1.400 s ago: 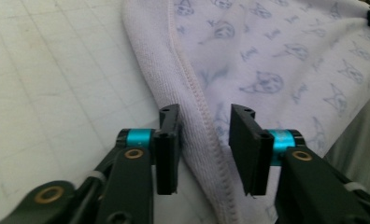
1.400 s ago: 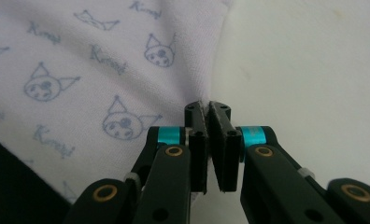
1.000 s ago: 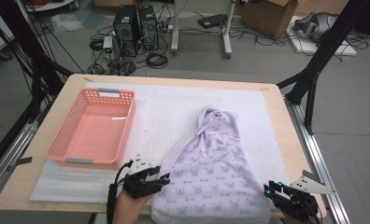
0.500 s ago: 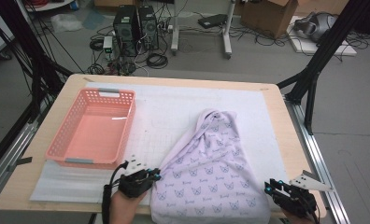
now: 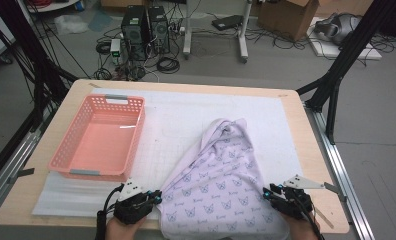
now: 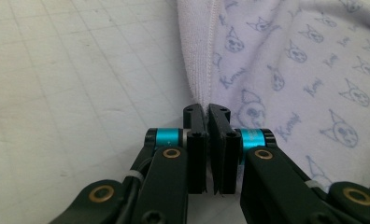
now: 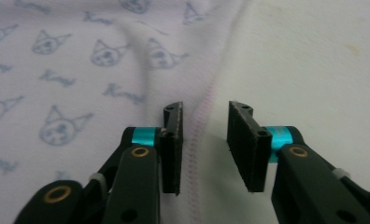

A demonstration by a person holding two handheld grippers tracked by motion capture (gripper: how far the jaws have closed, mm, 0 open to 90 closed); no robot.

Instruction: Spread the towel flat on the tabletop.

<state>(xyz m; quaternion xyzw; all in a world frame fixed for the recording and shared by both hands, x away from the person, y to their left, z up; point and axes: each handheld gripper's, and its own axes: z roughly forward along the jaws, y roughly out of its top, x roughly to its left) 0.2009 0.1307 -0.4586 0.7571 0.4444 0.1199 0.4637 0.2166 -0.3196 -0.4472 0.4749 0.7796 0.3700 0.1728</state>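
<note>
The left tongs (image 6: 206, 116) have just snapped closed on the hem of the lilac cat-print cloth (image 5: 221, 180). In the left gripper view the two black jaws stand pressed together with the stitched edge of the cloth pinched between their tips; a second ago they stood well apart, beside the cloth's near-left corner. The cloth has changed shape with that: earlier it lay twisted into a knot toward the middle of the counter (image 5: 186, 90), and now it spreads flatter, fanning out from a bunched peak near the counter's centre down to the near edge, where its lower part drapes toward the person.

The right tongs (image 7: 204, 135) are not yet gripping. In the right gripper view the jaws stand apart, straddling the pink-stitched hem at the cloth's near-right corner, with the fabric between them but the pads not pressing on it. Compared with the earlier pictures, this hand has slid in closer along the near edge.

So one corner is secured and the other is lined up. Judging by this, the next step is to close the right tongs on the hem, after which both corners can be lifted or pulled to spread or fold the cloth. The pink basket (image 5: 76, 165) near the left edge sits empty.
</note>
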